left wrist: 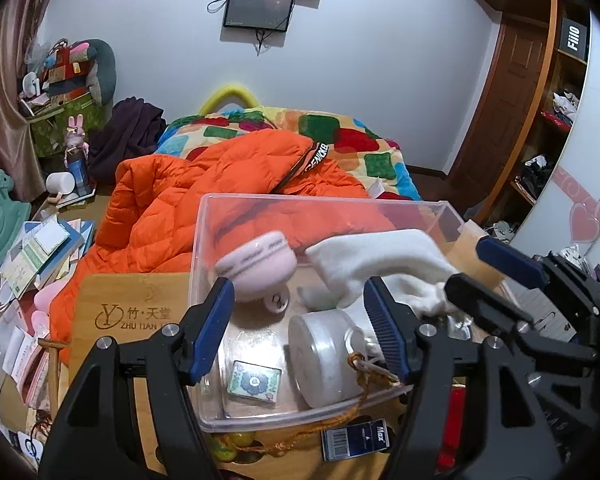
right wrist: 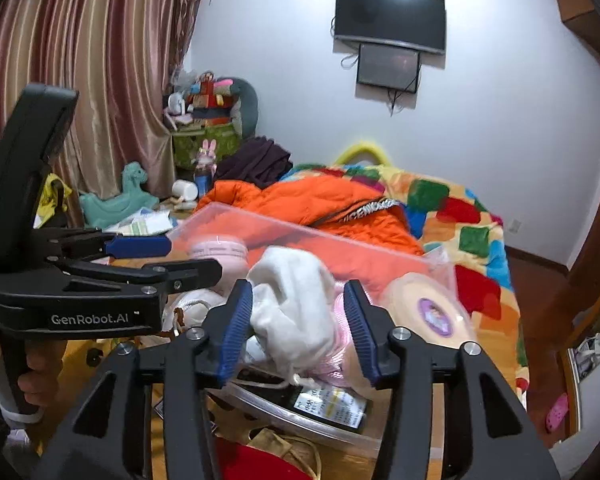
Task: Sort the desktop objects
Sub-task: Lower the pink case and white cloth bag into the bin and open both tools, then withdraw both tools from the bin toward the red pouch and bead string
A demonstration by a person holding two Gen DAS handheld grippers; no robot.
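A clear plastic bin (left wrist: 208,232) stands on a bamboo tabletop (left wrist: 112,296). In it lie a pink round case (left wrist: 256,258), a frosted white jar (left wrist: 324,356), a small patterned tile (left wrist: 254,382) and a white cloth pouch (left wrist: 380,264). My left gripper (left wrist: 302,328) is open and empty over the bin's near side. My right gripper (right wrist: 298,328) is open around the white pouch (right wrist: 292,300), pads apart from it, inside the bin (right wrist: 236,216). It also shows at right in the left wrist view (left wrist: 496,276).
A dark Max box (left wrist: 356,438), an orange cord and a red item (left wrist: 448,432) lie on the table in front of the bin. A round cream tin (right wrist: 428,312) and a black packet (right wrist: 332,404) are near the pouch. An orange jacket (left wrist: 204,184) and bed lie behind.
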